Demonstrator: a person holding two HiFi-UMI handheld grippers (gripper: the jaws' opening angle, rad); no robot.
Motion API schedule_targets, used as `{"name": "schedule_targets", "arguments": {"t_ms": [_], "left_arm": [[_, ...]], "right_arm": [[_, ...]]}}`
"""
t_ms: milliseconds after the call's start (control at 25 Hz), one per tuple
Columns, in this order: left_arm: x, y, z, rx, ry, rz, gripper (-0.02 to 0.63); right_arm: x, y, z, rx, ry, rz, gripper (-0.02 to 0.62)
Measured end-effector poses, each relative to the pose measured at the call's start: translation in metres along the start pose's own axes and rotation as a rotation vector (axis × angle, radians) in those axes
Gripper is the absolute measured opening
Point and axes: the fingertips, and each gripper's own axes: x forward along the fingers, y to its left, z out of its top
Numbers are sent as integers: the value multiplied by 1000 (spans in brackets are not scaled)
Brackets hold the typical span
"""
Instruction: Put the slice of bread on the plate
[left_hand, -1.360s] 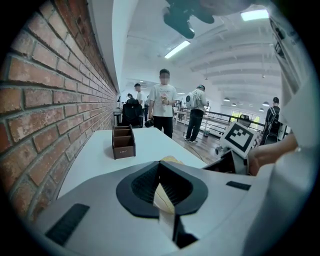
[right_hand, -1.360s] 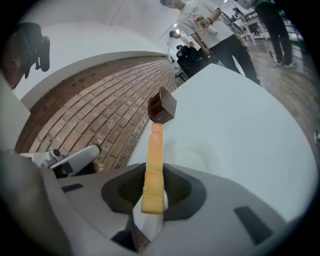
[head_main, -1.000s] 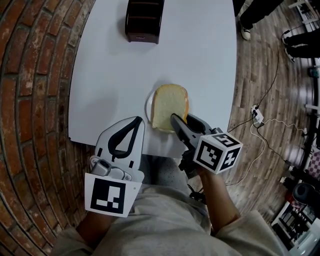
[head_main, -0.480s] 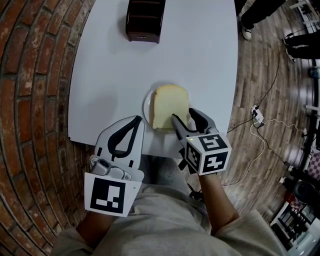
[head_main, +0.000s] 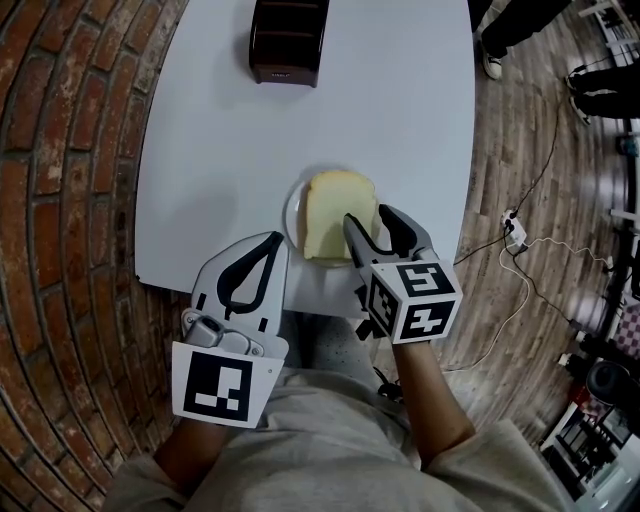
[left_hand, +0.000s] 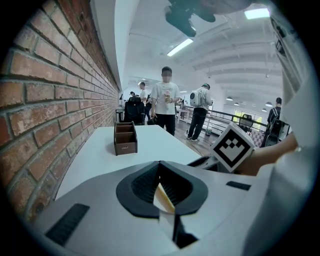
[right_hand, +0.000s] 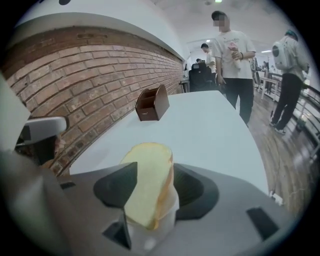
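Slice of bread lay flat on the plate, which sat at the near edge of the worktop, right in front of you. Your right hand-held gripper pointed down and away from you at the slice's near right corner. Its jaws were opening, with that end of the bread between them, one jaw over the slice and the other off its right edge. In the right gripper view the pads looked clear of the crust on both sides, so no real grip on it.

Key relation: the bread lay straight ahead of the right hand-held gripper. Its long axis ran away from you, roughly in line with the way the jaws pointed. So the likely clean exit was straight back toward you along that line; a sideways pull could catch the crust and drag the slice off the plate.

Your left hand-held gripper was closed with jaw tips touching and nothing held. It sat just beside the plate's near left rim, apart from the bread. The right one was plainly the nearer to the slice.

Placement looked done; only the pull-back was left. The brown holder at the far end was well apart and played no part.
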Motion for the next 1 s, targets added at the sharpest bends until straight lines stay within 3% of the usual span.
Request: {"name": "schedule_targets", "arguments": {"t_ms": [320, 480, 720, 1000], "left_arm": [[7, -6, -2, -14, 9, -16, 9], [10, -9, 3, 9, 0, -20, 9], [11, -15, 10, 2, -15, -38, 9], [6, -28, 28, 20, -67, -64, 9]], "right_arm": [[3, 3, 23, 4, -65, 13, 220], [0, 10, 35, 10, -114, 30, 127], [-15, 19, 52, -16, -174, 26, 43], [-52, 31, 66, -114, -269, -2, 9]]}}
